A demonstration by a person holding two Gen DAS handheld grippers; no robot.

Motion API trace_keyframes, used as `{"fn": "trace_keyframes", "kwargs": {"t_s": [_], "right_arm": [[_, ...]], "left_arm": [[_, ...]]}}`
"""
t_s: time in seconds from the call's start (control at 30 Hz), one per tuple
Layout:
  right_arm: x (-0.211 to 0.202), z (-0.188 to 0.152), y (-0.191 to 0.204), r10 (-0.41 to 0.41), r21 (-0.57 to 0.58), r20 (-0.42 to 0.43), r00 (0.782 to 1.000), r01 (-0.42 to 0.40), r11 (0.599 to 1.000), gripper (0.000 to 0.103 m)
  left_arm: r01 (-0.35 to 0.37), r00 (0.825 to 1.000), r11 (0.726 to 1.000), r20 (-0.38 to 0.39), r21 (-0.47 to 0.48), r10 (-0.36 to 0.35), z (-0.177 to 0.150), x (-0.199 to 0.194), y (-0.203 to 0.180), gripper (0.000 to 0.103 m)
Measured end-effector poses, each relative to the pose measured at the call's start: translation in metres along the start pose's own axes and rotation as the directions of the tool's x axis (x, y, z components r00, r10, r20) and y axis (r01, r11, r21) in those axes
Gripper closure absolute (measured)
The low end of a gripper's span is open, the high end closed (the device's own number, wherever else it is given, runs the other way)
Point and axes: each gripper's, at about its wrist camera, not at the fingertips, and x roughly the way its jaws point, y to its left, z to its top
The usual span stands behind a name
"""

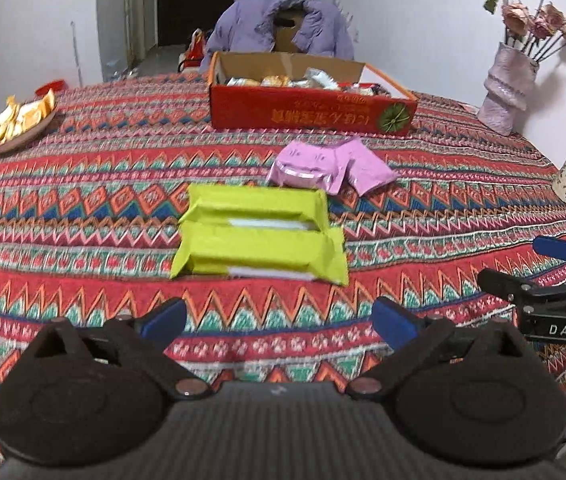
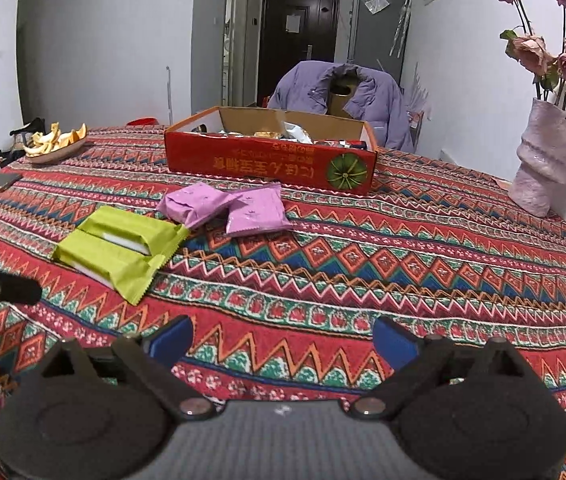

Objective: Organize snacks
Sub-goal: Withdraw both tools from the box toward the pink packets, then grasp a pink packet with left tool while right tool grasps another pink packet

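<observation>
Progress of the snack-sorting task, seen from both wrist cameras. On the worktop [image 1: 83, 216], covered with a patterned cloth, four wrapped snacks lie loose: two green packets [image 1: 259, 236] side by side and touching along their long edges, and just beyond them two purple packets [image 1: 323, 164], one overlapping the other in the left view and resting corner to corner in the right view. Farther back stands an open red cardboard box [image 1: 311, 108] that already holds several wrapped items, their kinds too small to tell; this suggests that part of the sorting is done and that the box is the likely destination, though the pictures do not settle that. The left claw [image 1: 279, 320] hangs low over the near edge of the cloth with its blue pads spread wide and nothing between them; the green packets lie straight ahead of it, not yet reached. The right claw [image 2: 283, 338] is likewise wide apart and empty, over bare cloth, with the green packets [image 2: 119, 248] off to its left and the purple packets [image 2: 227, 208] ahead. Judged remaining: all four loose packets still to be picked up and placed. A plate of orange peel [image 1: 15, 120] and a vase of roses [image 1: 511, 84] stand at the margins, apart from the work.
</observation>
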Motion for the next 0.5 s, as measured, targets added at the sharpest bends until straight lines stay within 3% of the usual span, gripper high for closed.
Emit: {"fn": "trace_keyframes", "kwargs": {"t_s": [0.13, 0.3, 0.4, 0.5], "right_arm": [[0.007, 0.003, -0.006, 0.012, 0.039, 0.017, 1.0, -0.013, 0.999, 0.006], [0.033, 0.009, -0.009, 0.012, 0.042, -0.022, 1.0, -0.011, 0.999, 0.006], [0.048, 0.012, -0.011, 0.028, 0.054, -0.052, 0.998, -0.025, 0.998, 0.006], [0.06, 0.019, -0.012, 0.036, 0.056, -0.052, 0.998, -0.033, 0.998, 0.006]], "left_arm": [[-0.004, 1.0, 0.999, 0.017, 0.05, 0.004, 0.008, 0.015, -0.01, 0.002], [0.013, 1.0, 0.998, -0.017, 0.059, -0.012, 0.02, 0.037, -0.01, 0.002], [0.028, 0.998, 0.996, -0.056, 0.085, -0.023, 0.035, 0.054, -0.011, 0.002], [0.058, 0.998, 0.99, -0.034, 0.126, -0.054, 0.058, 0.066, -0.012, 0.002]]}}
